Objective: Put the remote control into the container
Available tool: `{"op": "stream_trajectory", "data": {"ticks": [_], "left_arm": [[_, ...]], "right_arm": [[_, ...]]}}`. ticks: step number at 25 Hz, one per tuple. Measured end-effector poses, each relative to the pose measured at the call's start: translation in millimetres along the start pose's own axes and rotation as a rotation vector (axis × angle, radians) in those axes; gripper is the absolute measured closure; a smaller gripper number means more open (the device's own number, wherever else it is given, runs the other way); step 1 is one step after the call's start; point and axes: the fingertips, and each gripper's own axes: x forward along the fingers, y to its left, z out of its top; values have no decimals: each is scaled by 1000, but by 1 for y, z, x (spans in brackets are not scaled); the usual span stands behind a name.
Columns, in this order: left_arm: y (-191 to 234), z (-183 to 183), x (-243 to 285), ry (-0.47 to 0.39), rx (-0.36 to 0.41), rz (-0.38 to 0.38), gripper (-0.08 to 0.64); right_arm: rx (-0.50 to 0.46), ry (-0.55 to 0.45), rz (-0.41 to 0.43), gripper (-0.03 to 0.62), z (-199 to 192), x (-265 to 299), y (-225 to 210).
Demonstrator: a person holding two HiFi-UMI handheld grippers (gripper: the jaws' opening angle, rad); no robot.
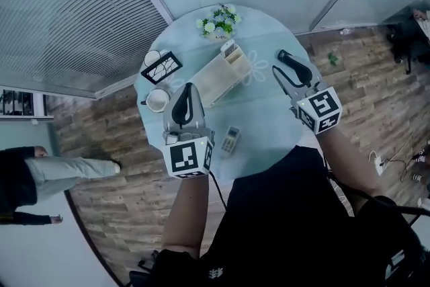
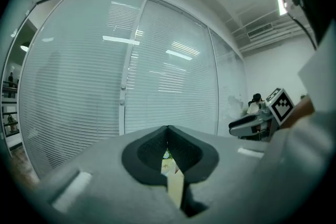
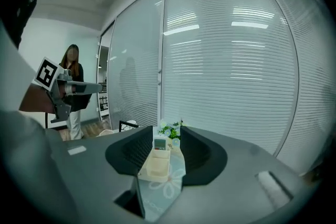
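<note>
A round table (image 1: 269, 138) carries a long cream container (image 1: 216, 77). Above it the left gripper (image 1: 188, 89) hovers with its jaws closed on nothing, while the right gripper (image 1: 278, 61) has its jaws partly apart and empty. One remote (image 1: 230, 140) lies flat on the table, apart from the container; another remote (image 1: 229, 48) stands in the container's far end

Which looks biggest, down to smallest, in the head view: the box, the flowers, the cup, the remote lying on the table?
1. box
2. flowers
3. cup and remote: these two look about the same size, so I won't rank them.
</note>
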Motion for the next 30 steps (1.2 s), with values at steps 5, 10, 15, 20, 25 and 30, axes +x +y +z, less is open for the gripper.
{"op": "stream_trajectory", "data": {"ticks": [5,10,15,20,25,30], "left_arm": [[-18,-2,-3,-5,-8,-33,560],[-33,-2,-7,2,7,-18,560],[-48,-9,9,31,-8,33,560],[-76,-16,33,55,-9,86,559],[-100,-33,63,99,-13,169,560],[-121,-55,96,135,-19,247,560]], "right_arm": [[19,9,-58,433,-9,-34,-26],[22,40,-45,433,-29,-44,-47],[21,73,9,431,-49,-31,-74],[-5,111,100,425,-70,-14,-100],[3,223,193,407,-115,4,-134],[-14,322,271,382,-160,33,-162]]}}
